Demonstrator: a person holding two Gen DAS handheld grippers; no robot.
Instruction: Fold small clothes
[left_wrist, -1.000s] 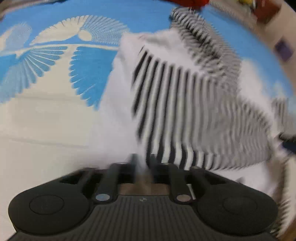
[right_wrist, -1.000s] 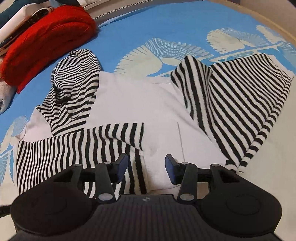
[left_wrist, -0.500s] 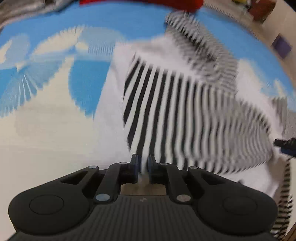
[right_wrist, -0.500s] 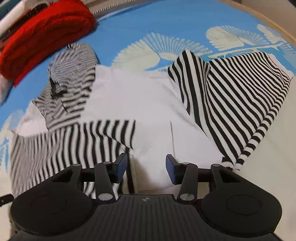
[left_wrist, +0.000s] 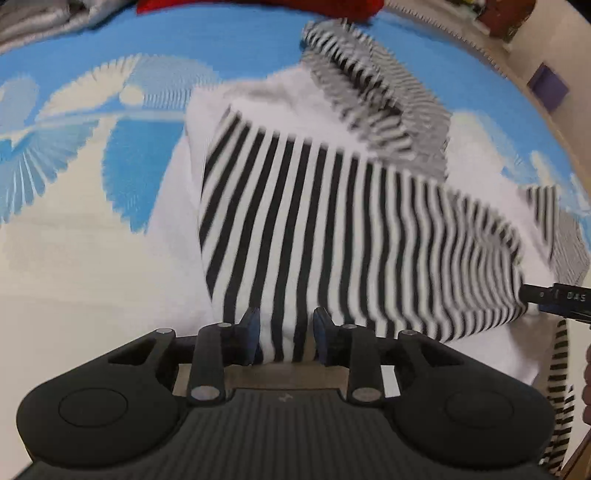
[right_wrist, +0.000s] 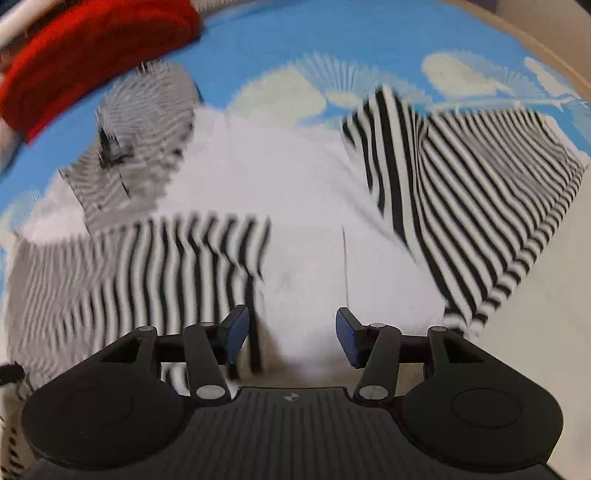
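- Left wrist view: the left gripper (left_wrist: 285, 334) has just been opening, its jaws now partly apart with the striped sleeve (left_wrist: 351, 236) between them, and the pads look clear of the cloth, so I read this as a release.
- The sleeve lies folded across the white body (left_wrist: 280, 90) of the garment, filling the middle of the frame; the striped hood (left_wrist: 373, 92) sits bunched at upper right.
- The blue patterned bedcover (left_wrist: 92, 122) shows at upper left.
- Right wrist view: the right gripper (right_wrist: 291, 338) has also been opening; its jaws stand wide with nothing gripped, hovering over the white hem at lower centre.
- The other striped sleeve (right_wrist: 476, 206) is spread out toward the right of that frame, not yet folded in.
- A red garment (right_wrist: 92, 51) lies at upper left, well apart.
- To do this step well, I would let the left jaws part fully before lifting, so the pads do not drag the sleeve back off the body.
- Next, the right gripper should take the outspread sleeve near its cuff and lay it flat across.
- Motion blur hides finer creases.
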